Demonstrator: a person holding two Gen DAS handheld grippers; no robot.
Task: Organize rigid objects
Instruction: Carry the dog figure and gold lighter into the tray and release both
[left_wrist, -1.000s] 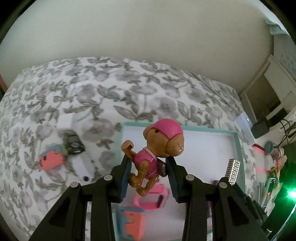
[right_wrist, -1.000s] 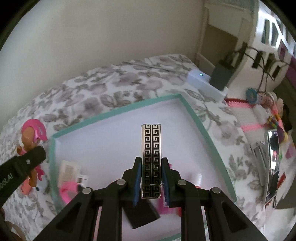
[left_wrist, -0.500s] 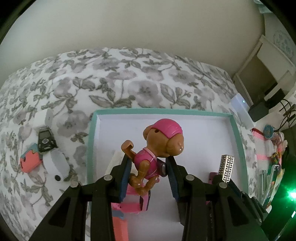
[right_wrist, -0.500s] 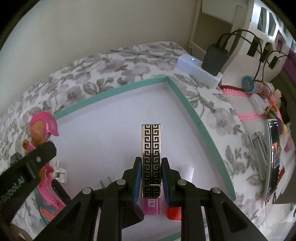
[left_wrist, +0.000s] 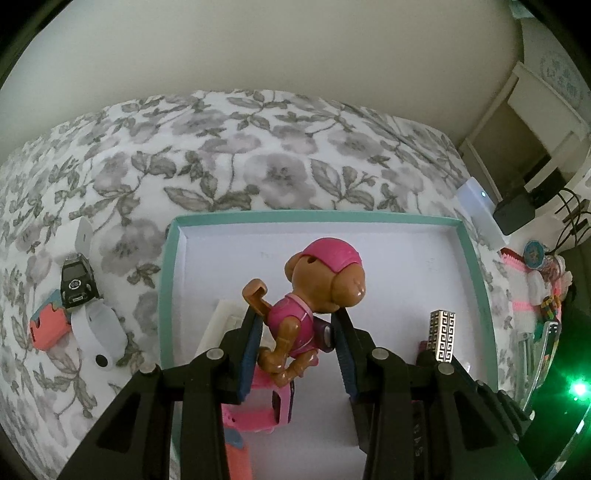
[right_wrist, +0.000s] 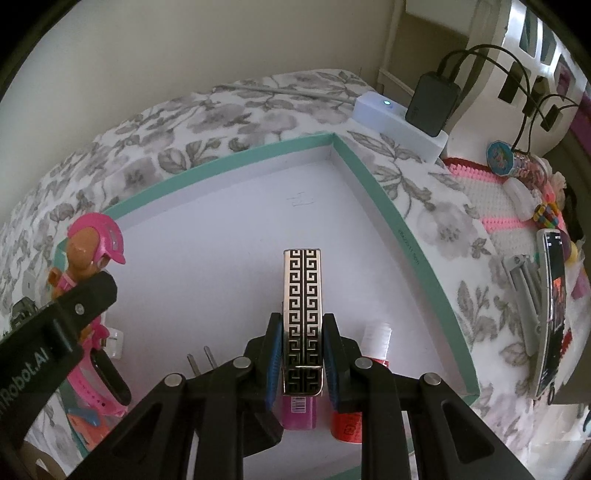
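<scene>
My left gripper (left_wrist: 297, 354) is shut on a brown puppy figure in pink (left_wrist: 314, 295), held above the left part of a white tray with a teal rim (left_wrist: 317, 216). My right gripper (right_wrist: 301, 360) is shut on a silver lighter with a black key pattern (right_wrist: 302, 314), held upright over the tray's right part (right_wrist: 424, 258). The lighter (left_wrist: 441, 334) shows in the left wrist view and the puppy (right_wrist: 92, 251) in the right wrist view. A pink watch (right_wrist: 99, 376), a pink lighter (right_wrist: 299, 415) and a red lighter (right_wrist: 345, 424) lie in the tray.
On the floral bedspread left of the tray lie a black toy car (left_wrist: 75, 280), a white band (left_wrist: 98, 334) and a coral block (left_wrist: 46, 325). A white device with a charger (right_wrist: 399, 122), a phone (right_wrist: 552, 306) and trinkets sit at the right.
Both grippers have moved forward over the tray with their objects still held. The tray floor and its contents now lie closer beneath them.
</scene>
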